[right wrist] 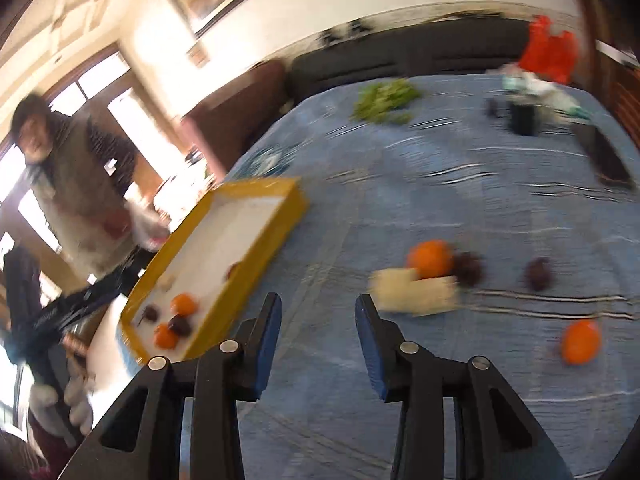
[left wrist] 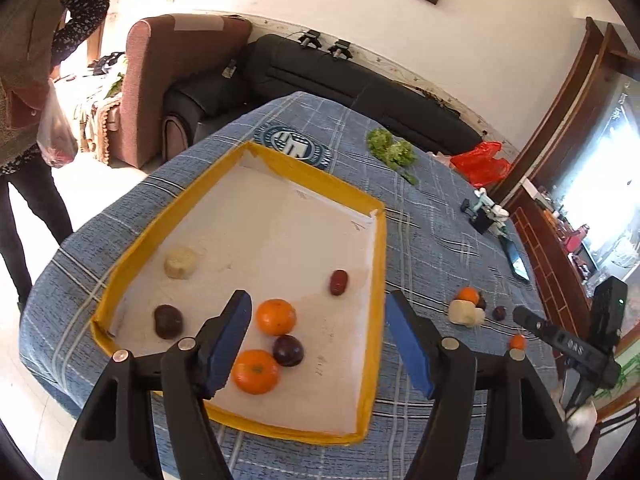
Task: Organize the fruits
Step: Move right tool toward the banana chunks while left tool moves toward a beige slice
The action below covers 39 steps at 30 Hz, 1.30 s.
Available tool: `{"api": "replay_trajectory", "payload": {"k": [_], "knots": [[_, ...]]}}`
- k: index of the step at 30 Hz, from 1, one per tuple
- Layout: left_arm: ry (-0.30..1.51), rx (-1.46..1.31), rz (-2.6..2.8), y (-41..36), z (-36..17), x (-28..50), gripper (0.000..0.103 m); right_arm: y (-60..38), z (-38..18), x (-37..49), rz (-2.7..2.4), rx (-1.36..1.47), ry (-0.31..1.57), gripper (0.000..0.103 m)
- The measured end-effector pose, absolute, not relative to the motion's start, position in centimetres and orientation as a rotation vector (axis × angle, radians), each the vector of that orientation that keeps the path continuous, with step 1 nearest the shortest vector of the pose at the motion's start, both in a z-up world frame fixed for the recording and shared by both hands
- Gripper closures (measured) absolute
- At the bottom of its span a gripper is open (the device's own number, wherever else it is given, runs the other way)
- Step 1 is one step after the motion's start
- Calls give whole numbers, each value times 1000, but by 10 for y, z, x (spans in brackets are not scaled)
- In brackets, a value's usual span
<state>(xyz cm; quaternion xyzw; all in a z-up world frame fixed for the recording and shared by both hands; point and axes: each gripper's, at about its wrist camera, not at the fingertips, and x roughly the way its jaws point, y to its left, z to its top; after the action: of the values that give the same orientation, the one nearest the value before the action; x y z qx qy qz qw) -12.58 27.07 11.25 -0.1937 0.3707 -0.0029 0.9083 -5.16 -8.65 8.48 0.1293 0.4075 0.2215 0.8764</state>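
Both claws empty, fruit split between box and cloth

The left claw is held wide apart over the box, nothing gripped; two oranges and a plum lie between and just below its fingers. The right claw is likewise apart and empty above the cloth; ahead and to its right lie an orange, pale pieces, dark plums, and a further orange far right. These fruits are judged light, round and liable to roll; plums soft, so a gentle grip across the widest middle is advised
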Motion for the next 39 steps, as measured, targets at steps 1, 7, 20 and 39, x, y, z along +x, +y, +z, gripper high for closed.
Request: {"api": "replay_trajectory", "payload": {"k": [1, 7, 20, 39], "knots": [[764, -395, -14, 267, 113, -125, 34, -101, 84, -49, 424, 284, 845, 60], [795, -333, -94, 230, 105, -114, 34, -113, 63, -39, 370, 293, 883, 59], [851, -242, -176, 173, 92, -90, 34, -92, 18, -5, 344, 289, 935, 61], [903, -201, -254, 128, 71, -73, 34, -80, 19, -25, 478, -5, 901, 43]]}}
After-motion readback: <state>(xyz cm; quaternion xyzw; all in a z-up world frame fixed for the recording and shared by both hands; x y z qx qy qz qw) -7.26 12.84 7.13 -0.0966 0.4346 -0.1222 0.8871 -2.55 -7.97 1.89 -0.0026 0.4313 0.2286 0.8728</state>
